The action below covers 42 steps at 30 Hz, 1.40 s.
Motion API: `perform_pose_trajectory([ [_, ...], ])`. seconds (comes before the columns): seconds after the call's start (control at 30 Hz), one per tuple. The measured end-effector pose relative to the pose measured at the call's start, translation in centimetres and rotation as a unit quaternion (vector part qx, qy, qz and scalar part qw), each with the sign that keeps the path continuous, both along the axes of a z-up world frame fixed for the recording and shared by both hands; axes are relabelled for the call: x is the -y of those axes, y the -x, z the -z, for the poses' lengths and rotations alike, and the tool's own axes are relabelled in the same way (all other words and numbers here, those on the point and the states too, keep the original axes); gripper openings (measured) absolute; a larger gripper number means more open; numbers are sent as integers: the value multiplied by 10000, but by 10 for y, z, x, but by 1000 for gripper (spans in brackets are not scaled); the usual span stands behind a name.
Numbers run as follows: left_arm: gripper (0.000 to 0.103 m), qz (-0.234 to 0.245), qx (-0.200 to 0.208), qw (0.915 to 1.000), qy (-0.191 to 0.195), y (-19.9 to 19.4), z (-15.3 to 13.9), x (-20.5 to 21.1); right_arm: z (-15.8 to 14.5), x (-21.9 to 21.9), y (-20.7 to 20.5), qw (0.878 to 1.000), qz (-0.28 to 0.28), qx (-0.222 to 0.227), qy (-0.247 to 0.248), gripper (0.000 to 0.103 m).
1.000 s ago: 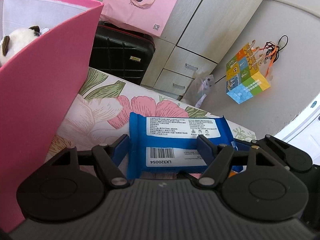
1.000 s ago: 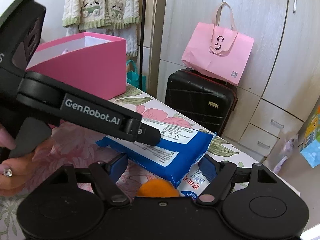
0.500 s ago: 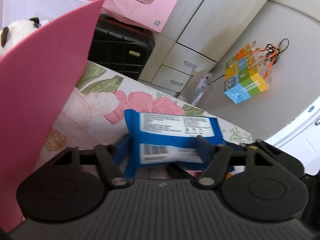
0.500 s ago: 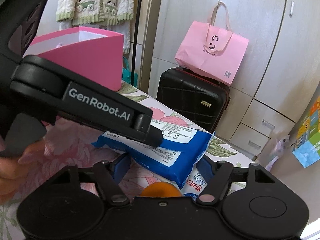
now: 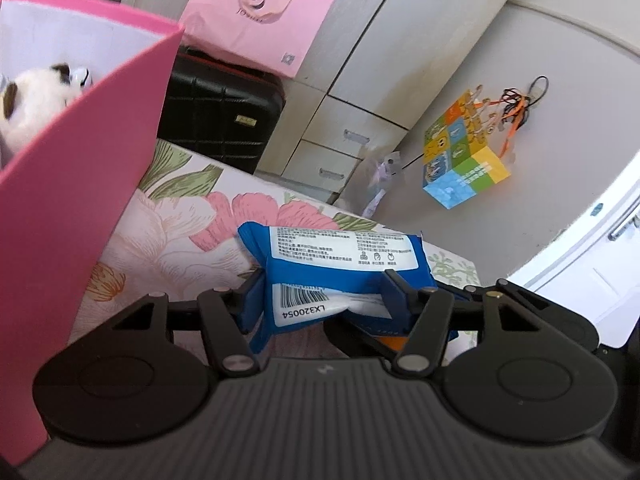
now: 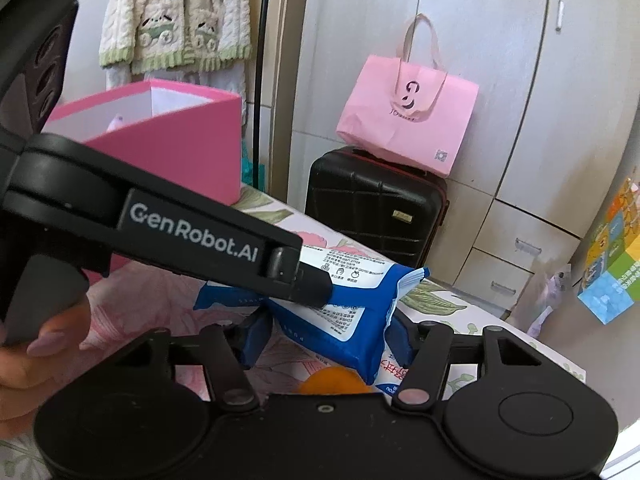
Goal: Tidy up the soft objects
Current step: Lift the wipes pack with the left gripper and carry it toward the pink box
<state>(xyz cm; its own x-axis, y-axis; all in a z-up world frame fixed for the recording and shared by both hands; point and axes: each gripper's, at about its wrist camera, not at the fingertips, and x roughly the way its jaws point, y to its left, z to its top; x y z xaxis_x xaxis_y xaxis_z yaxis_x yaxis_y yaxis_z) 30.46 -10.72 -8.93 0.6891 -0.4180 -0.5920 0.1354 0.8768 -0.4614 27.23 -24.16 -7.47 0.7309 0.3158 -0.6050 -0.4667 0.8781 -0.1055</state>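
We are gripping the blue wipes pack [image 5: 340,268] with the left claw [image 5: 324,296]; its blue fingers [image 5: 250,300] are pressing into both sides, and the pack is creasing between them. The pack is sitting lifted off the flowered tabletop [image 5: 180,236]. In the right wrist view, the right claw [image 6: 326,340] is standing spread wide, with the same pack [image 6: 352,320] between its fingers but not clamped. Under the pack, a second packet [image 6: 394,376] is lying on the tabletop. The pink box [image 5: 72,200] is standing just left, holding a plush panda [image 5: 32,104]. Farther back, a black suitcase [image 5: 224,120] is carrying a pink bag [image 5: 260,16].
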Motion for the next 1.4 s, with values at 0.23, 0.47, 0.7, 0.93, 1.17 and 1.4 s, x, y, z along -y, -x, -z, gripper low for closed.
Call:
perform_pose_trajectory([
  [0.23, 60, 160, 190, 9996, -104, 23, -21, -1, -19, -4, 24, 9999, 127, 109, -13, 65],
  [0.47, 60, 389, 411, 9980, -290, 58, -40, -6, -35, -9, 54, 9996, 233, 132, -74, 66],
  [0.7, 60, 660, 645, 9949, -408, 96, -47, -17, -44, -16, 90, 9991, 353, 131, -214, 66],
  [0.93, 60, 943, 820, 9903, -603, 137, -49, -31, -42, -25, 130, 9981, 451, 130, -406, 66],
  [1.17, 60, 1138, 896, 9857, -856, 174, -49, -41, -39, -39, 168, 9971, 540, 80, -524, 66],
  [1.4, 60, 1216, 948, 9824, -1053, 210, -51, -54, -38, -53, 203, 9969, 527, 63, -587, 66],
])
